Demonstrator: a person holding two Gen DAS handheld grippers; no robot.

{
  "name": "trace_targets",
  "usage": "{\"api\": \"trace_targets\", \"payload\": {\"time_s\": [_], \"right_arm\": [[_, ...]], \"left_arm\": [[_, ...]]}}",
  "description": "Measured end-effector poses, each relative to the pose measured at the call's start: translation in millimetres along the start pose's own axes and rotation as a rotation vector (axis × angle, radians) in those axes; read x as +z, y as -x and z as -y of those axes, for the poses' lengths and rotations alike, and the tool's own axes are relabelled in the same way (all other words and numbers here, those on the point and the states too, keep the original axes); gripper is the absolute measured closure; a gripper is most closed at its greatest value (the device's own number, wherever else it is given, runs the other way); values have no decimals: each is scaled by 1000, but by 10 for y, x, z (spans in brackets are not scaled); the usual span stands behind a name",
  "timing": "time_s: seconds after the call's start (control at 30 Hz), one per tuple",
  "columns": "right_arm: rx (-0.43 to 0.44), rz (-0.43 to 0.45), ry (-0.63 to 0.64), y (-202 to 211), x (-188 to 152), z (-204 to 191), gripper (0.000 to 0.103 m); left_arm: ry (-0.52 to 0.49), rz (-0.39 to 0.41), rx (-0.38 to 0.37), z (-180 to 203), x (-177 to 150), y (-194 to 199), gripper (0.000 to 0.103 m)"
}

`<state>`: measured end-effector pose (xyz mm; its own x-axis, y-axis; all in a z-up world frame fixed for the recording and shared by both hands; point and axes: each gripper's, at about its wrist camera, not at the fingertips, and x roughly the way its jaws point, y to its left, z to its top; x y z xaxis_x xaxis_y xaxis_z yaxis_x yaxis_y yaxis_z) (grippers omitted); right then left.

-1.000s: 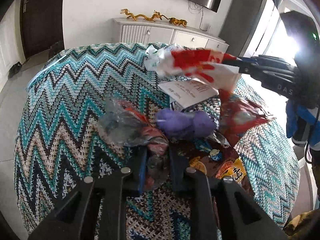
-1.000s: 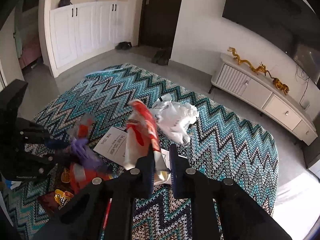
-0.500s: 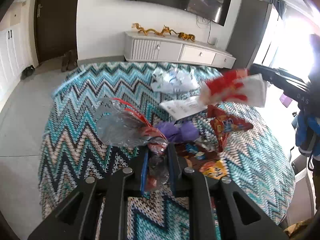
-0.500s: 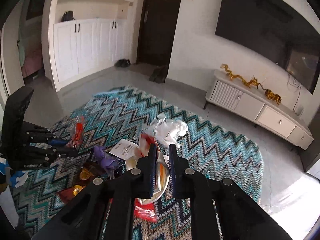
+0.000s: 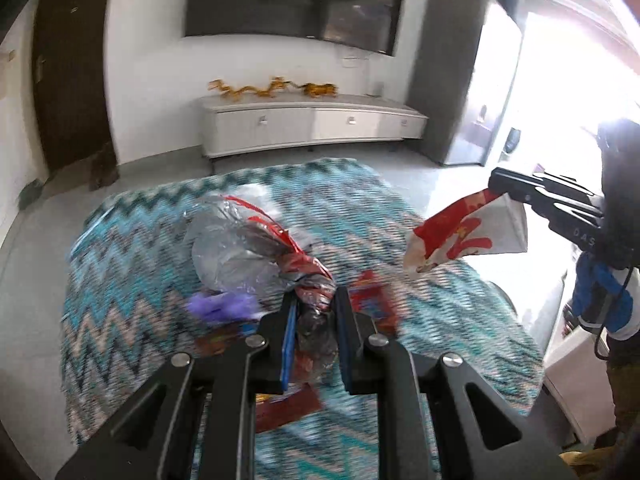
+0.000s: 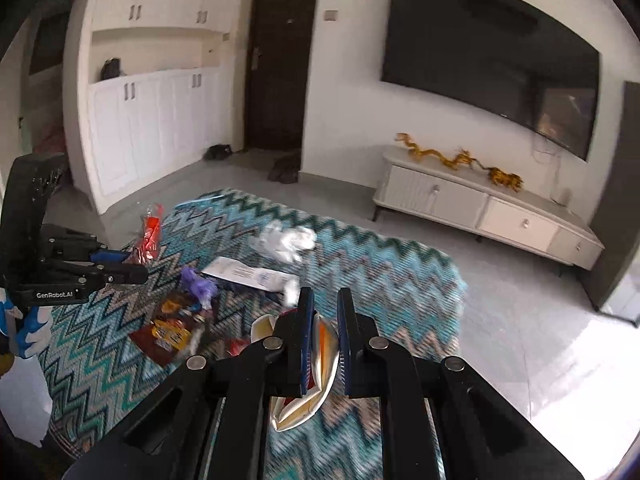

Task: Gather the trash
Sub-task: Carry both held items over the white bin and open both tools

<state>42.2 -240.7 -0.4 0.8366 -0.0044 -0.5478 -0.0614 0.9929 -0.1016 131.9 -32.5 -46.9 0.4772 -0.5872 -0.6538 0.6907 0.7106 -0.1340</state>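
Note:
My left gripper is shut on a crumpled clear and red plastic wrapper, held well above the zigzag rug; it also shows in the right wrist view. My right gripper is shut on a red and white paper carton, also seen in the left wrist view. On the rug lie a purple glove, snack wrappers, a white paper slip and a crumpled white bag.
A white TV cabinet with gold dragon figures stands by the wall under a TV. A dark door and white cupboards are at the far side. Grey tile floor surrounds the rug.
Both grippers have risen well above the rug with their trash. The views have tilted up toward the walls, and the rug looks smaller and blurred.

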Motion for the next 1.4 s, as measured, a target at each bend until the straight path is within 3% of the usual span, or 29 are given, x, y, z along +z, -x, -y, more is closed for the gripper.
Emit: {"api": "trace_targets", "payload": {"time_s": [0.23, 0.5, 0.67, 0.87, 1.0, 1.07, 1.13, 1.17, 1.27, 1.4], "right_arm": [[-145, 23, -115, 618, -394, 808, 92], [-321, -28, -281, 1102, -1184, 1838, 92], [-397, -96, -389, 1124, -1761, 2365, 92], [-411, -184, -518, 858, -2408, 2883, 92], [-388, -223, -615, 585, -2801, 3160, 91], [-376, -247, -658, 419, -2997, 3271, 90], [-368, -273, -688, 280, -3160, 3342, 90], [-367, -288, -707, 217, -3256, 3374, 87], [-372, -304, -740, 159, -3425, 3398, 77], [-398, -289, -750, 285, -3450, 3359, 77]], "left_arm": [[-143, -36, -141, 1068, 266, -315, 86], [-251, -128, -330, 2457, 523, -1052, 86], [-231, -223, -467, 3144, 562, -1613, 86], [-244, -308, -524, 3789, 579, -2216, 86], [-214, -366, -548, 4025, 570, -2604, 83], [-178, -408, -571, 4076, 556, -2808, 74], [-137, -433, -590, 4112, 537, -2934, 51], [-127, -435, -591, 4116, 530, -2961, 46], [-110, -440, -592, 4091, 501, -3006, 44], [-119, -410, -572, 4050, 507, -2893, 44]]}}
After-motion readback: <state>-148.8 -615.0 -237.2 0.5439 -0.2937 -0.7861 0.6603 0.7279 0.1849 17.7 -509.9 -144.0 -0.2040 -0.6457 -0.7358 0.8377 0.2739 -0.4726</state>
